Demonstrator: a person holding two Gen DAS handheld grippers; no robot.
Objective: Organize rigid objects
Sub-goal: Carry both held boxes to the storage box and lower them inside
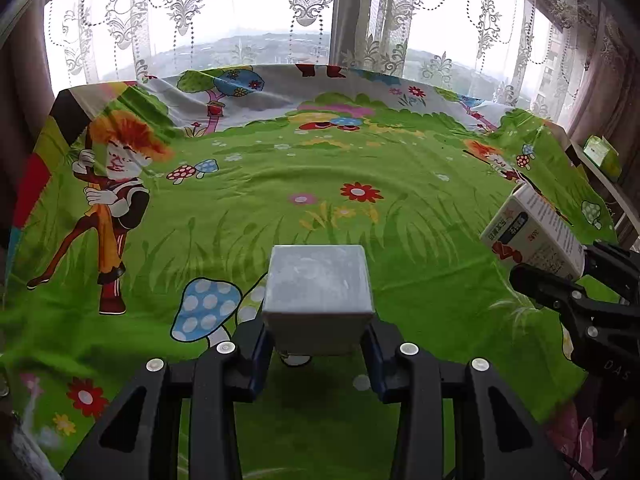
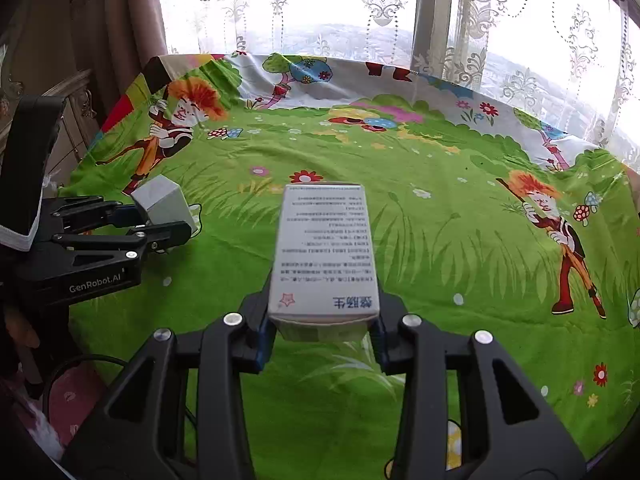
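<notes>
My left gripper (image 1: 318,346) is shut on a plain grey box (image 1: 318,280) and holds it above the green cartoon-print cloth (image 1: 280,208). My right gripper (image 2: 322,338) is shut on a white carton with printed text (image 2: 322,248), also held above the cloth (image 2: 440,240). In the left wrist view the right gripper (image 1: 560,280) shows at the right edge with the white carton (image 1: 532,232). In the right wrist view the left gripper (image 2: 160,228) shows at the left with the grey box (image 2: 162,204).
The cloth covers a table that ends at a window with lace curtains (image 1: 280,20). A green box (image 1: 602,154) sits on a side shelf at the right. A carved cabinet (image 2: 76,120) stands left of the table.
</notes>
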